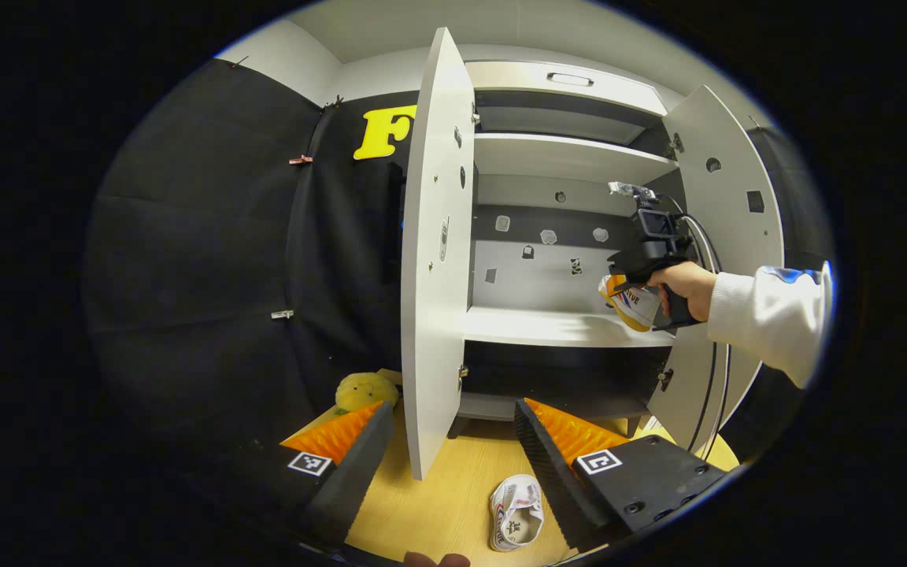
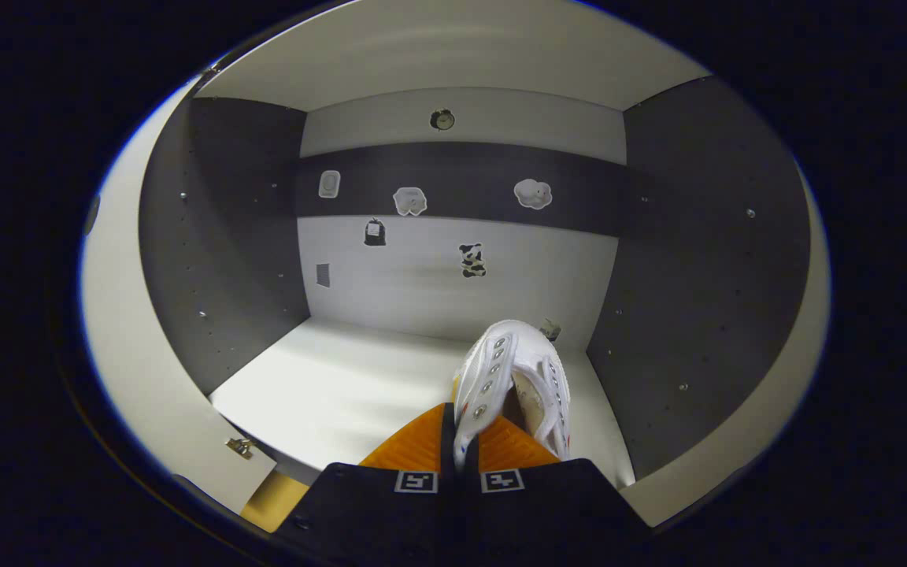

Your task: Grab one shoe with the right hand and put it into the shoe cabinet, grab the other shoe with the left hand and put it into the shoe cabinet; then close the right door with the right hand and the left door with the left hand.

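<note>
Nearest to me, my left gripper (image 1: 453, 457) hangs released, its fingers spread wide over the wooden floor (image 1: 438, 504). The second shoe (image 1: 515, 512) lies there on its side, just beside the right-hand finger, untouched. I judge I'm holding this side back and low so it is ready for its own pick once the other hand is out of the way.

Farther off, the left door (image 1: 436, 252) stands swung out toward me and the right door (image 1: 725, 260) is folded back, so the shoe cabinet (image 1: 564, 157) gapes open.

My right gripper (image 2: 458, 429) is clenched on the first shoe (image 2: 512, 378), pinching one thin side wall so the shoe hangs off the fingers. It sits over the front right corner of the middle shelf (image 2: 327, 386), near the right side wall, not yet set down as far as I can tell.
</note>
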The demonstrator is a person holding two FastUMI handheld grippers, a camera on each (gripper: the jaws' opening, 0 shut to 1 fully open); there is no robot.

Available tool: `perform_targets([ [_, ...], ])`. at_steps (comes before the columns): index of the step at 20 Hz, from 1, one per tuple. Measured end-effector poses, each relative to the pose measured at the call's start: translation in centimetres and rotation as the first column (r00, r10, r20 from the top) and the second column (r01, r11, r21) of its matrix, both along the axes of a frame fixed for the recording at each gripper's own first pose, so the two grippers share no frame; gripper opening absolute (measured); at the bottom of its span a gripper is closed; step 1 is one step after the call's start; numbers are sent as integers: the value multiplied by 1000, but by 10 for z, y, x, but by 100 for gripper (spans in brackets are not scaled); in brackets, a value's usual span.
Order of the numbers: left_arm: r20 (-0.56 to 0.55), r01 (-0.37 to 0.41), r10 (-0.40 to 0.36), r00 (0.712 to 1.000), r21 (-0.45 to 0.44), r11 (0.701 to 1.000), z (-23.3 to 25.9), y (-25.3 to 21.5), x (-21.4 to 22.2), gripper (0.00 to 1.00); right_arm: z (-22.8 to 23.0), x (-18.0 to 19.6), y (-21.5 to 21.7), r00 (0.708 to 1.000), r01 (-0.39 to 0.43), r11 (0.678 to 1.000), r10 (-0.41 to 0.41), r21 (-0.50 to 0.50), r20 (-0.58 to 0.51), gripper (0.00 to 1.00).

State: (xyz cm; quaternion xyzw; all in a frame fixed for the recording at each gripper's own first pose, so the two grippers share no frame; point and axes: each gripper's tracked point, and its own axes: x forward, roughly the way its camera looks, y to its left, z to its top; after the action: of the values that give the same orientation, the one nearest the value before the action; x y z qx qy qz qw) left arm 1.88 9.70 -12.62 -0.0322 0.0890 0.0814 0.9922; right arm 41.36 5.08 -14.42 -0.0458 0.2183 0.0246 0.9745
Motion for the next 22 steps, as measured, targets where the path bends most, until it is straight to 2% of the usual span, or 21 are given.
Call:
perform_targets([
  [4,-8,-19,19,1000,-3,1000,-4,3,2,96,-25,40,-7,998,-4,996,-1,-86,-61,5],
  [8,-21,-40,40,999,0,999,-8,6,2,97,-57,64,-10,992,-13,989,-6,-151,-127,5],
  [12,-25,-49,49,998,-2,999,-9,6,3,97,-71,70,-9,987,-14,981,-17,-193,-159,5],
  [16,-19,-41,41,999,-18,999,-9,5,4,96,-71,66,-12,984,42,980,-75,-196,-163,8],
  [18,-15,-33,33,999,-22,999,-9,3,4,97,-71,59,-11,982,52,985,-80,-168,-169,17],
  [19,-14,-29,29,999,-20,999,-10,4,5,96,-72,55,-8,982,51,988,-76,-143,-173,33],
  [20,-14,-25,24,1000,-19,1000,-10,4,5,97,-70,50,-4,983,46,991,-67,-124,-169,40],
  [21,-12,-19,19,1000,-19,1000,-9,3,4,97,-65,45,-1,986,39,993,-56,-108,-158,65],
  [22,-10,-15,15,1000,-20,1000,-9,3,3,97,-63,44,3,990,35,994,-49,-99,-136,78],
])
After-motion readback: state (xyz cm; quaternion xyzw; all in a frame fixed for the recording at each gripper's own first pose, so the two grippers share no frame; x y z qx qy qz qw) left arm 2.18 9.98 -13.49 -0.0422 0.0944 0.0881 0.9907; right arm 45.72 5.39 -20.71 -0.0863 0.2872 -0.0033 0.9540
